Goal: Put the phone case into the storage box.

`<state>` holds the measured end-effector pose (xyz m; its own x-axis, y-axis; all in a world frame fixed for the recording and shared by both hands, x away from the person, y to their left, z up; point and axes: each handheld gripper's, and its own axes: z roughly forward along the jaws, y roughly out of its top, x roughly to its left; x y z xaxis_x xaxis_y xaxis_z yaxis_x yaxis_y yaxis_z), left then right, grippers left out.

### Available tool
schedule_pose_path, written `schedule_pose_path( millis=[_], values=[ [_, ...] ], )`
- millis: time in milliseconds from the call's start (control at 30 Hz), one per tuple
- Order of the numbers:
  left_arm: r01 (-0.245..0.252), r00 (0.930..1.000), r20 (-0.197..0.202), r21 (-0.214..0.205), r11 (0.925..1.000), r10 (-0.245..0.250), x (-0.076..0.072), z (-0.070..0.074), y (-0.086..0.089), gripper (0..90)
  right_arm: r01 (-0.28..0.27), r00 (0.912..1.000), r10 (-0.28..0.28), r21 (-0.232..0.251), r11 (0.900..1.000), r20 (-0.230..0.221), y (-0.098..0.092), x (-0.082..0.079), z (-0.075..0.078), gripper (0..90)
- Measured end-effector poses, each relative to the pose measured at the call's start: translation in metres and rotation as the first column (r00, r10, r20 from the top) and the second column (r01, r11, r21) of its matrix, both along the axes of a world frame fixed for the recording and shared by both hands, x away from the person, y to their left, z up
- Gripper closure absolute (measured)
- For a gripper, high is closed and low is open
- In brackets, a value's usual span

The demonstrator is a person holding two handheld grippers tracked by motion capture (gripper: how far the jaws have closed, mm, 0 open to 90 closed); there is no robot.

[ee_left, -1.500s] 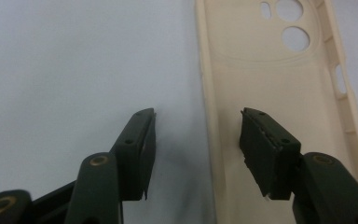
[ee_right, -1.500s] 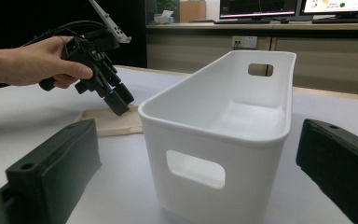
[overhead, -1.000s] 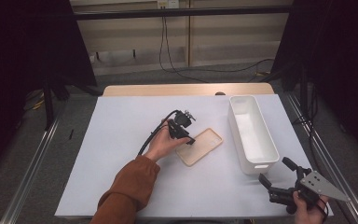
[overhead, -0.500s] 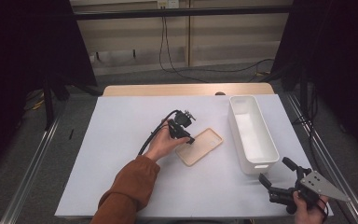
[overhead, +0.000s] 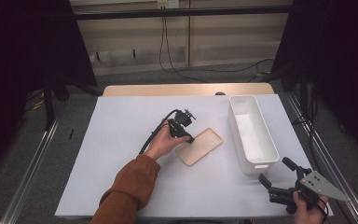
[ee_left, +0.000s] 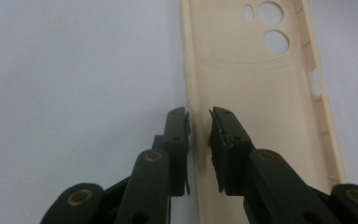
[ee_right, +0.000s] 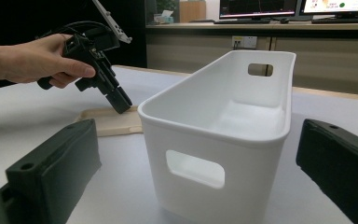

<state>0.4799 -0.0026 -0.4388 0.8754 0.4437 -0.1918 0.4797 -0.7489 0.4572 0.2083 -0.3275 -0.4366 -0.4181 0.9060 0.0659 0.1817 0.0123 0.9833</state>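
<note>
Phone case (ee_left: 256, 107) edge sits between left gripper (ee_left: 199, 122) jaws — just closing, narrow gap.

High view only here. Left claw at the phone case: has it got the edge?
Observer: The left claw straddles the phone case side wall, one jaw inside and one outside. The jaws have just been closing, and the inner pad seems a sliver off.
Operator: Case which way up?
Observer: Hollow side up, with the camera cutouts at the end far from the claw.
Operator: Right claw?
Observer: The right claw is wide open and aimed at the white bin end with the handle slot. It grips nothing.
</note>
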Motion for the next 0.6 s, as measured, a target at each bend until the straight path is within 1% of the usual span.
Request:
schedule_pose_path(
  millis=[67, 100, 133, 167, 433, 500, 600],
  values=[
    [-0.002, 1.0000, -0.001, 0.003, 1.0000, 0.002, 0.0007, 0.0001, -0.0004, 77.7, -0.001, 1.0000, 0.001, 0.000, 1.0000, 0.001, 0.0001, 0.0001, 0.0000, 0.0],
    [0.002, 0.9999, -0.012, 0.001, 1.0000, -0.002, 0.0015, 0.0002, -0.0002, 78.2, -0.001, 1.0000, 0.001, 0.000, 1.0000, 0.001, 0.0001, 0.0001, 0.0001, 0.0],
    [0.001, 0.9999, -0.012, -0.002, 1.0000, -0.001, 0.0017, 0.0001, -0.0001, 81.7, -0.001, 1.0000, 0.001, -0.001, 1.0000, 0.001, 0.0000, 0.0000, 0.0001, 0.0],
    [-0.007, 1.0000, -0.003, 0.003, 1.0000, 0.007, 0.0016, 0.0005, -0.0002, 82.9, 0.000, 1.0000, 0.000, -0.001, 1.0000, 0.001, 0.0000, 0.0000, 0.0000, 0.0],
    [0.004, 1.0000, -0.007, 0.001, 1.0000, -0.004, 0.0019, 0.0003, 0.0002, 85.3, -0.002, 1.0000, 0.002, 0.000, 1.0000, 0.000, 0.0004, 0.0000, 0.0000, 0.0],
    [0.012, 0.9999, 0.007, 0.002, 0.9999, -0.012, 0.0009, 0.0003, 0.0000, 85.3, -0.003, 1.0000, 0.003, -0.001, 1.0000, 0.001, 0.0005, 0.0001, 0.0000, 0.0],
    [0.016, 0.9998, 0.014, 0.006, 0.9999, -0.016, -0.0001, 0.0006, -0.0002, 85.8, -0.003, 1.0000, 0.003, 0.000, 1.0000, 0.000, 0.0005, 0.0002, -0.0001, 0.0]
  ],
)
